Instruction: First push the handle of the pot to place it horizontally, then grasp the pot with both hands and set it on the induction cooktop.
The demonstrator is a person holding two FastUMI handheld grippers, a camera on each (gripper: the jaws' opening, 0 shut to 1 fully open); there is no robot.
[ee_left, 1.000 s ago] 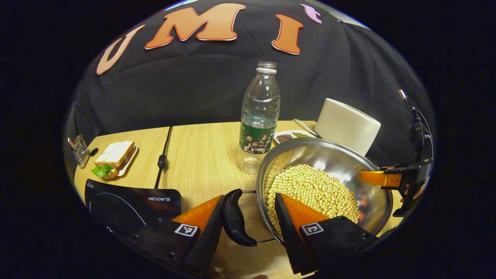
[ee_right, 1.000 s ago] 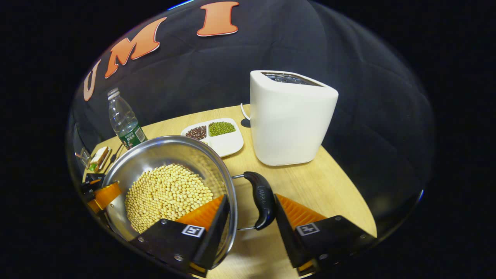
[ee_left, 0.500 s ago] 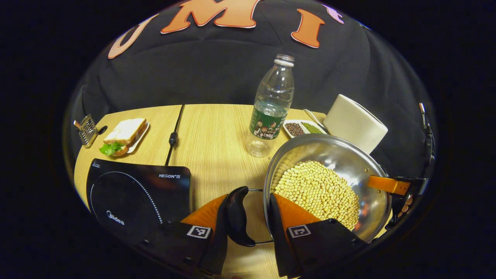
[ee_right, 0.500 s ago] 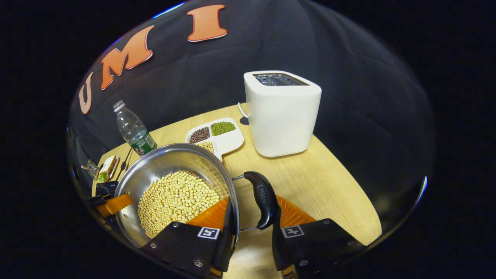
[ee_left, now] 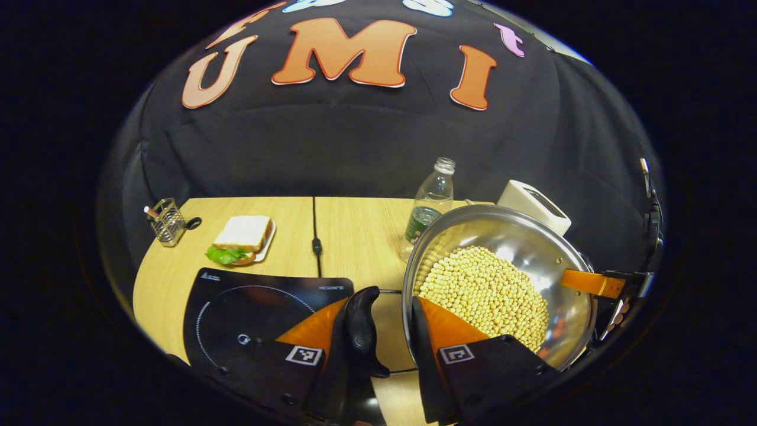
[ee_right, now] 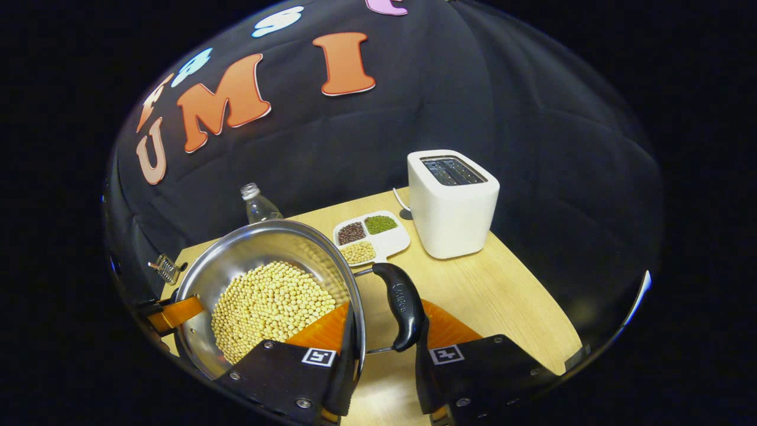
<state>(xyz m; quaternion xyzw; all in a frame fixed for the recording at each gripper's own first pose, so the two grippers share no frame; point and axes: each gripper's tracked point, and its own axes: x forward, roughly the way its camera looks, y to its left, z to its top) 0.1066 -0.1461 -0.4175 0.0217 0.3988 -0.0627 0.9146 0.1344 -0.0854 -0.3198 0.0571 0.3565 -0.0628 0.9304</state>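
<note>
A steel pot (ee_left: 532, 248) full of yellow beans (ee_left: 485, 290) hangs tilted above the wooden table. My left gripper (ee_left: 378, 313) is shut on its black left handle (ee_left: 361, 325), one finger outside the handle and one inside the rim. The black induction cooktop (ee_left: 254, 307) lies on the table just left of and below that handle. In the right gripper view, my right gripper (ee_right: 384, 313) is shut on the pot's (ee_right: 248, 248) other black handle (ee_right: 402, 307) in the same way. Each gripper also shows at the pot's far side, the right gripper (ee_left: 597, 284) and the left gripper (ee_right: 171, 313).
A plastic bottle (ee_left: 429, 207) stands behind the pot. The white toaster (ee_right: 452, 201) and a divided dish of beans (ee_right: 372, 236) sit at the back right. A sandwich plate (ee_left: 242, 236), a wire holder (ee_left: 167, 220) and a black cable (ee_left: 315, 236) lie beyond the cooktop.
Both grippers closed on the pot's handles and rose with the pot. The table and the things on it now look lower and farther away, and more of the cooktop shows.
</note>
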